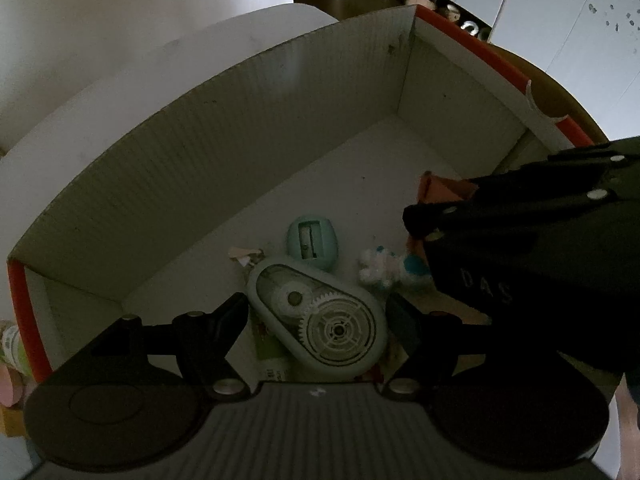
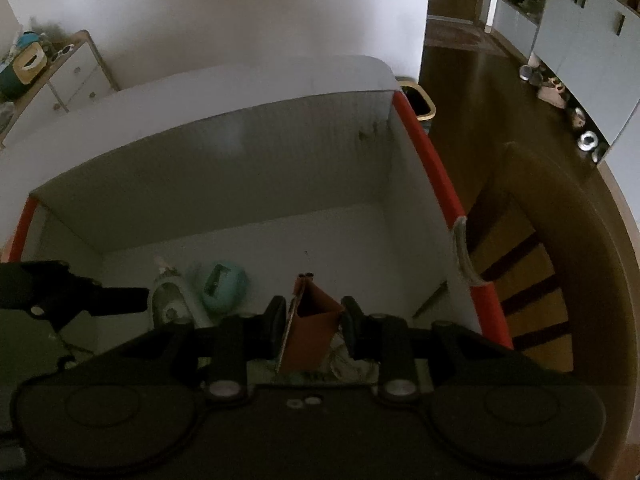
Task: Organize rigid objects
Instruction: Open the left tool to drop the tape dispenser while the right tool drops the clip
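Observation:
A white cardboard box (image 1: 200,152) with orange-red edges stands open under both grippers. Down inside it, my left gripper (image 1: 318,310) is shut on a pale green correction-tape dispenser (image 1: 320,316), which lies flat between the fingers with its gears showing. In the right wrist view my right gripper (image 2: 314,320) is shut on a small brown carton (image 2: 312,328), held upright just above the box floor. That carton (image 1: 440,190) also pokes out past the right gripper's black body in the left wrist view. A teal egg-shaped sharpener (image 1: 313,242) lies on the box floor just beyond the dispenser.
A white and blue fluffy toy (image 1: 384,266) and some printed paper (image 1: 272,344) lie in the box near the grippers. The far half of the box floor (image 2: 320,240) is bare. The box rests on a white table (image 1: 100,112). A wooden chair (image 2: 540,280) stands to the right.

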The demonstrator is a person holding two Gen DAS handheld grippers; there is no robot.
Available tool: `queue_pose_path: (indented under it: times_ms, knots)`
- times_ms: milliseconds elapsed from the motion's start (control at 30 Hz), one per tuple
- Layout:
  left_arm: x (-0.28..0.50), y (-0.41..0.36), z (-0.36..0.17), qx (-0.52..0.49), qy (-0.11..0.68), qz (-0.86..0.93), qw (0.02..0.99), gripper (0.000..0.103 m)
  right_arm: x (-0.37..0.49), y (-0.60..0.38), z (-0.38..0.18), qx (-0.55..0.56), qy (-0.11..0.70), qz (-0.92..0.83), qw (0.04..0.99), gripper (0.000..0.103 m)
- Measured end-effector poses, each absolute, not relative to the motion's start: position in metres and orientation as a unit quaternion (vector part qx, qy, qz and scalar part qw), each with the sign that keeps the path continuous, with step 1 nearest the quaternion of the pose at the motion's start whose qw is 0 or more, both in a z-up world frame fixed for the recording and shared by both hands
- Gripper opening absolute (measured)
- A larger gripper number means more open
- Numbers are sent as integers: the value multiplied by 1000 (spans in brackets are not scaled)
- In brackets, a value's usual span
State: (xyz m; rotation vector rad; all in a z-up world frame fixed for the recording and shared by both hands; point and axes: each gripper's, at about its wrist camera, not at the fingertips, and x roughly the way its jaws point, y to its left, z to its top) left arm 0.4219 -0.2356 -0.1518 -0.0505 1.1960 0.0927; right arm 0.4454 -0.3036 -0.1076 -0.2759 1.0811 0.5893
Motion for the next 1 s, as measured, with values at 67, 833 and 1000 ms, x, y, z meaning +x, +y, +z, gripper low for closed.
queue_pose_path:
  times_ms: [67,833,1000]
  knots:
    - [421,-237,-151,-24,563,44,825,76,446,-303,-108,-128,509,274,806,32]
    - [394,-230,-118,-73,529,33,845,75,426,-318,-83,-118,490,298,810,62]
    - [379,-229,-105,-74,512,28,855,75,412,-319,-72,-115,480,304,815,63]
